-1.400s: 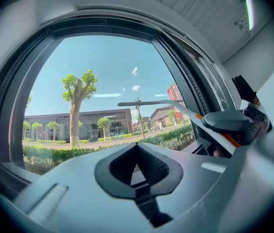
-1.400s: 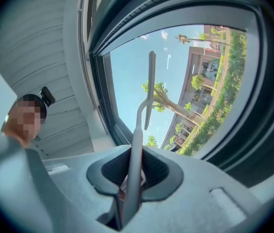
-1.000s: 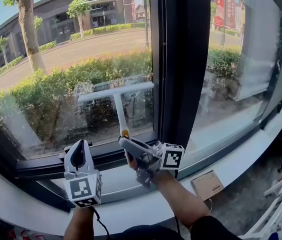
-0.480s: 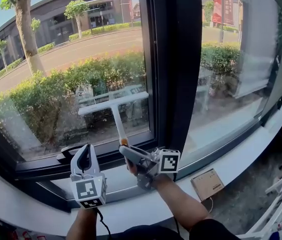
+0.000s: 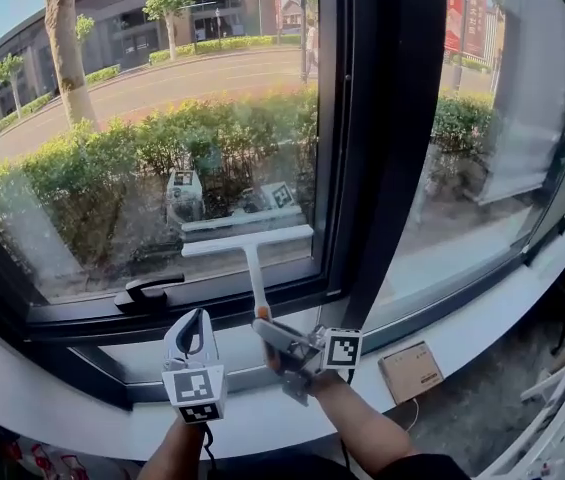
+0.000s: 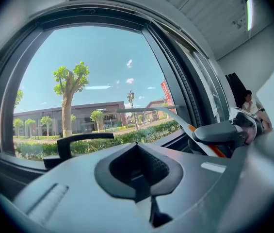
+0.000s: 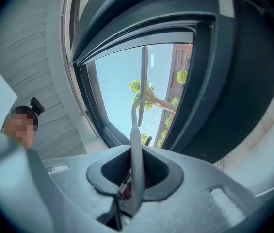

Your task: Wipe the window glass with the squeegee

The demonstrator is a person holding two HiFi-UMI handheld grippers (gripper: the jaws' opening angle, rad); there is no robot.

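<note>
My right gripper (image 5: 274, 336) is clamped on the squeegee (image 5: 253, 273). In the right gripper view the white shaft runs straight up out of the closed jaws, so the grip is on the handle end, with the orange tip just above the pads.

From there the shaft rises to the blade (image 5: 247, 240), which lies low on the window glass (image 5: 112, 158), near the pane's lower right corner. Its long axis is level, parallel to the bottom frame rail (image 5: 212, 310), and its right end is just beside the dark mullion (image 5: 382, 118). I think the rubber edge is against the glass, but from the head view I can't be sure it isn't a shade off it.

The blade sits only a little above the bottom rail, so I judge there's hardly any downward travel left. The rest of the pane lies up and to the left of the tool, and any new pass would have to go that way, carried by the right hand alone.

My left gripper (image 5: 196, 318) hangs just left of the right one with its jaws together on nothing, below the window handle (image 5: 148, 290) and clear of the squeegee.

Off to the right, a small cardboard box (image 5: 409, 370) rests on the sill (image 5: 482, 298), well apart from the work.
</note>
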